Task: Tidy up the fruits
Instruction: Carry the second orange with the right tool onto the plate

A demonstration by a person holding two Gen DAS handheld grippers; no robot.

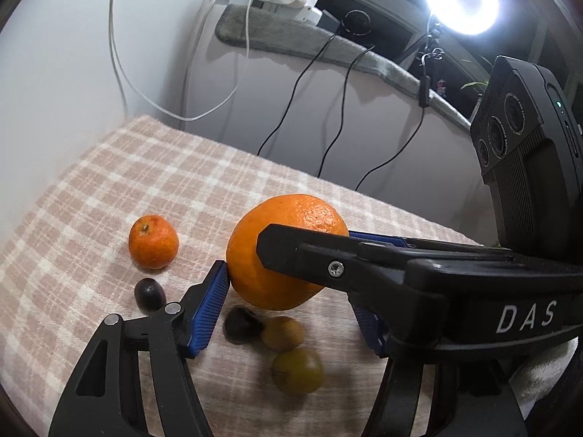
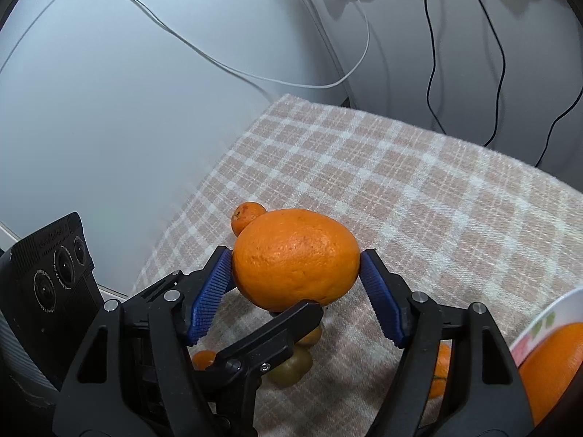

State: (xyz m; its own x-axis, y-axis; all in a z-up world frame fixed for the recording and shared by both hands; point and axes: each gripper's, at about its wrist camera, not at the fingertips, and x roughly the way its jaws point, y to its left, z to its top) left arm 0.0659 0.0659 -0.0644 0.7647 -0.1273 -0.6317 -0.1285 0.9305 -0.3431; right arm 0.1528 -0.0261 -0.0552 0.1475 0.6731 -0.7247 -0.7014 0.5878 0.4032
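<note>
The large orange [image 2: 295, 255] sits between the blue pads of the right tool [image 2: 296, 260]. One pad tip presses its nine o'clock side and the other its three o'clock side, so this tool is grasping the fruit. The orange appears to be off the checked cloth [image 2: 419, 189], above a cluster of small fruit.

In the left wrist view, the left tool [image 1: 291, 291] is around the same orange. Its left pad [image 1: 209, 306] touches the peel at about eight o'clock. Its other pad is partly hidden behind the right tool's black finger, so I cannot tell whether the left tool is clamped or slack.

In that view a small mandarin [image 1: 153, 242] lies on the cloth at ten o'clock from the orange, apart from it. A dark fruit [image 1: 149, 295] rests just below the mandarin. At six o'clock from the orange are a second dark fruit [image 1: 241, 325] and two greenish-brown fruits [image 1: 283, 333] [image 1: 297, 370], close together.

At four o'clock in the right wrist view, a patterned bowl [image 2: 539, 324] holds another orange [image 2: 557, 364].
</note>
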